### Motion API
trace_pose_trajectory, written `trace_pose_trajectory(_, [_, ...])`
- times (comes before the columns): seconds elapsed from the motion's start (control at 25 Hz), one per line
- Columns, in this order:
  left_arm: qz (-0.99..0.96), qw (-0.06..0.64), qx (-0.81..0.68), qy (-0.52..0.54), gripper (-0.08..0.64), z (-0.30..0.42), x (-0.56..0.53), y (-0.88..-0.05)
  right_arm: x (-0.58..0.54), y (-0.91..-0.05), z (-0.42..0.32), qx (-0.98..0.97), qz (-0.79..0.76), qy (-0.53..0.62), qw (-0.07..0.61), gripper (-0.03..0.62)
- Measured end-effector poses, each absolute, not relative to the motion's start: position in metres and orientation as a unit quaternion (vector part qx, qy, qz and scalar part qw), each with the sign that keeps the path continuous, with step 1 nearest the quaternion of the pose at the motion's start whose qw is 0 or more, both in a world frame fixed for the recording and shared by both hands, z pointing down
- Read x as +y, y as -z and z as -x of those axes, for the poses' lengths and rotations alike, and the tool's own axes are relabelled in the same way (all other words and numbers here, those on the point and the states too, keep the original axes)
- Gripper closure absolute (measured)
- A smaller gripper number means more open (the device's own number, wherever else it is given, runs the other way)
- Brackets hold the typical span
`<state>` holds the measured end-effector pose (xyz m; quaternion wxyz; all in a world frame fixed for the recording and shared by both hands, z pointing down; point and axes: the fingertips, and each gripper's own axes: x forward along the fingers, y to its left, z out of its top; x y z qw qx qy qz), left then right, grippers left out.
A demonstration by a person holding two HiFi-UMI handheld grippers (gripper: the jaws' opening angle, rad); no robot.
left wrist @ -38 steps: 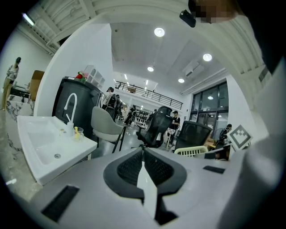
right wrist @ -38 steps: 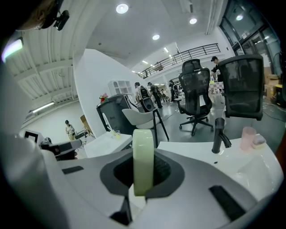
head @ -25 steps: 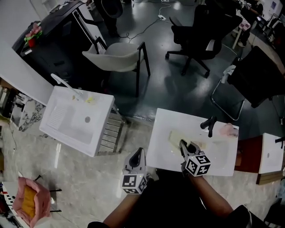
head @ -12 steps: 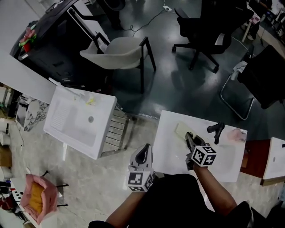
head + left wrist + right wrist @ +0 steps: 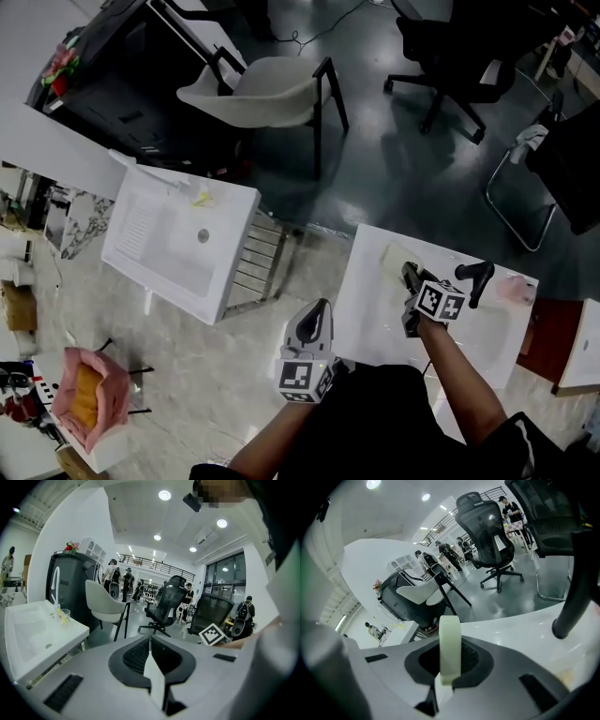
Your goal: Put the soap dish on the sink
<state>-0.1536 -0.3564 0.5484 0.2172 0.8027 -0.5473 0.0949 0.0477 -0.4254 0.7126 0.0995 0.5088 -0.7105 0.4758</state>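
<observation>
Right gripper [image 5: 411, 276]: pinches pale green soap dish [image 5: 450, 641] on edge between jaws, hangs over white sink [image 5: 373, 323] below, black tap [image 5: 476, 277] just to its right. Left gripper [image 5: 316, 319]: pressed together, empty, well left of right gripper, beside sink's near corner.

Your right gripper [image 5: 410, 275] hides the near end of the soap dish [image 5: 393, 257]; its own view gives only the dish's thin edge. The pink thing [image 5: 514, 289] beyond it is too blurred to name, and the people [image 5: 123, 579] far ahead of your left gripper [image 5: 150, 641] are too small.
</observation>
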Motion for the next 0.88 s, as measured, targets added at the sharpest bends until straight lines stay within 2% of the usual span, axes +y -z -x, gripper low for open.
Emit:
trace_pose_trajectory(0.28, [-0.791, 0.223, -0.561, -0.098, 0.541, 0.173, -0.353, -0.552, -0.447, -0.740, -0.045, -0.694, -0.507, -0.497, 0.120, 0.571])
trace_pose_trajectory(0.88, [-0.774, 0.241, -0.578, -0.093, 0.541, 0.197, -0.345, -0.556, -0.478, -0.768, -0.021, -0.680, -0.470, -0.555, 0.091, 0.563])
